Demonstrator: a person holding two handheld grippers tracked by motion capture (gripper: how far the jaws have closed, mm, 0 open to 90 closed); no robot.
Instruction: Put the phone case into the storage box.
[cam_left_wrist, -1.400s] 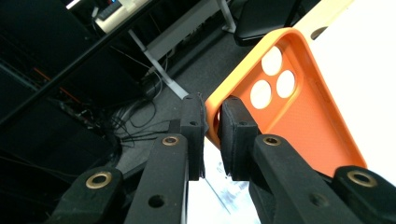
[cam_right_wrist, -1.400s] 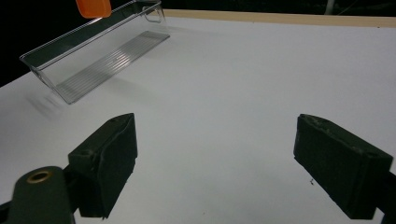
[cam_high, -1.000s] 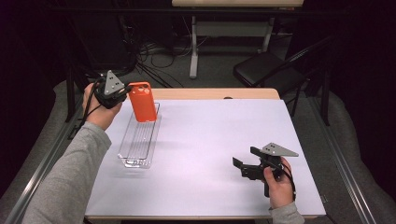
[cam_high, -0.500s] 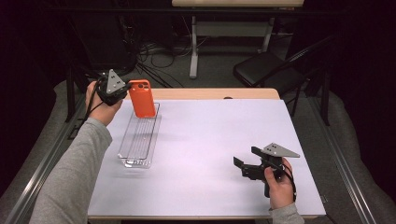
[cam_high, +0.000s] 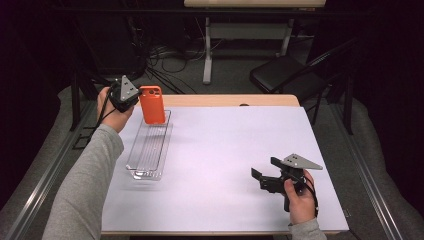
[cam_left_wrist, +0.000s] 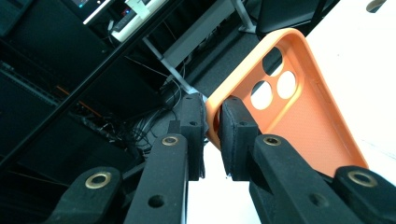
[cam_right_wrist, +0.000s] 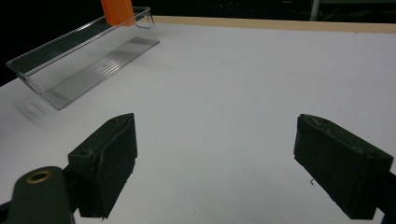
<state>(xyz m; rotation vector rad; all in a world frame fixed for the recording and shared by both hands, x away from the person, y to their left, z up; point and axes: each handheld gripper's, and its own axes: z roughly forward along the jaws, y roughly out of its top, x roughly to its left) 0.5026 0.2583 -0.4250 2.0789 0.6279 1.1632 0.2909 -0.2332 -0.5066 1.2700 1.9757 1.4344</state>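
Above the clear tray (cam_high: 150, 150), left tool (cam_high: 134, 95) grips orange phone case (cam_high: 152, 105).

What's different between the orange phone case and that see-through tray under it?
The orange phone case is opaque and bright; the clear tray is see-through with a ribbed floor. The case stands upright, pinched on its edge by the left gripper over the tray's far end; the tray lies flat on the table, touched by neither gripper. The tray is the longer of the two. Both are long, rounded rectangles.
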